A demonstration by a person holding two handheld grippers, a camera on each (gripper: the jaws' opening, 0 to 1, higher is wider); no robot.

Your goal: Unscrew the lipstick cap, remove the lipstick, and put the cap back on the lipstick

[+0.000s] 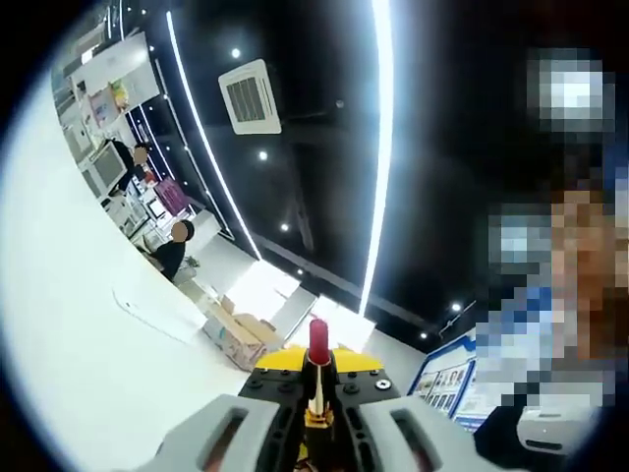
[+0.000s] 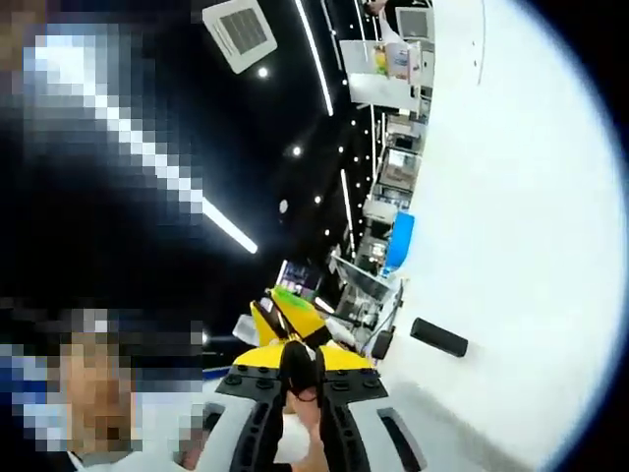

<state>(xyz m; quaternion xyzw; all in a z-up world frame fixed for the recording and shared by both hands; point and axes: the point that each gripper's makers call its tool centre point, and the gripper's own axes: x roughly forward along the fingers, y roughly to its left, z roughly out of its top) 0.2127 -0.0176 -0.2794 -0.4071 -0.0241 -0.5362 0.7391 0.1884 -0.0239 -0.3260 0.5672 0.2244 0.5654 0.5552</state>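
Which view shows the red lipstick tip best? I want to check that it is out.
The left gripper view: the lipstick stands between that gripper's jaws, red tip exposed. The right gripper view shows a dark object instead, probably the cap.

Open office or showroom hall.
Black ceiling (image 1: 324, 128) with light strips (image 1: 381, 147), air-conditioning vent (image 1: 250, 96), seated people (image 1: 173, 248) at desks.

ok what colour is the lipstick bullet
Red, on a gold stem; the lipstick shows best in the left gripper view.
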